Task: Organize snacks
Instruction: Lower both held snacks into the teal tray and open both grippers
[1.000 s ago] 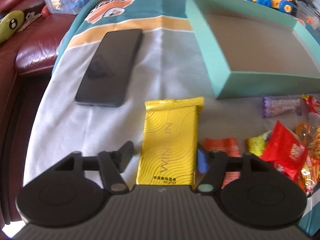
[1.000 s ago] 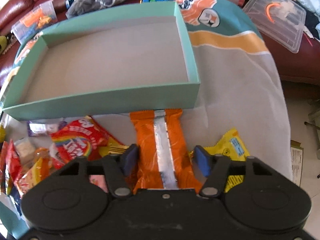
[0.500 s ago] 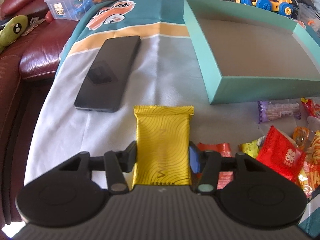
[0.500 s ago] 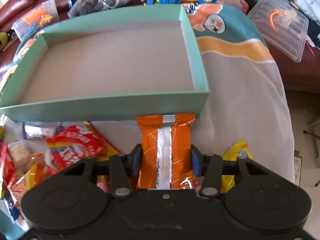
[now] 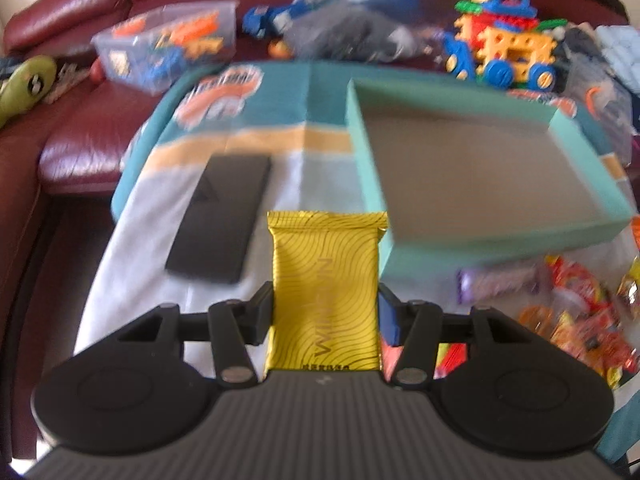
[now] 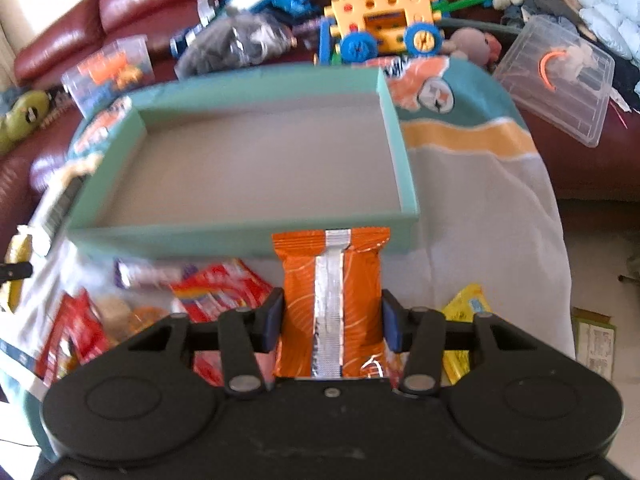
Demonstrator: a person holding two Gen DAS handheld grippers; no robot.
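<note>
Left gripper [image 5: 325, 312] is clamped on the yellow snack packet [image 5: 326, 280], both pads pressing its long edges, with the packet held clear of the cloth [image 5: 132, 264]. Left of the packet, a black phone [image 5: 222, 216] lies flat on the cloth. Right of it stands the empty teal box [image 5: 472, 248], with loose snacks [image 5: 576, 312] scattered in front of its near wall. Right gripper [image 6: 331, 318] is clamped on the orange snack packet [image 6: 332, 292], silver seam facing up, the packet's far end overlapping the box's near wall in the right wrist view. A yellow wrapper [image 6: 468, 304] lies on the cloth just right of this gripper. Toy blocks and clear plastic bins sit on the red sofa [image 6: 132, 4] beyond.
</note>
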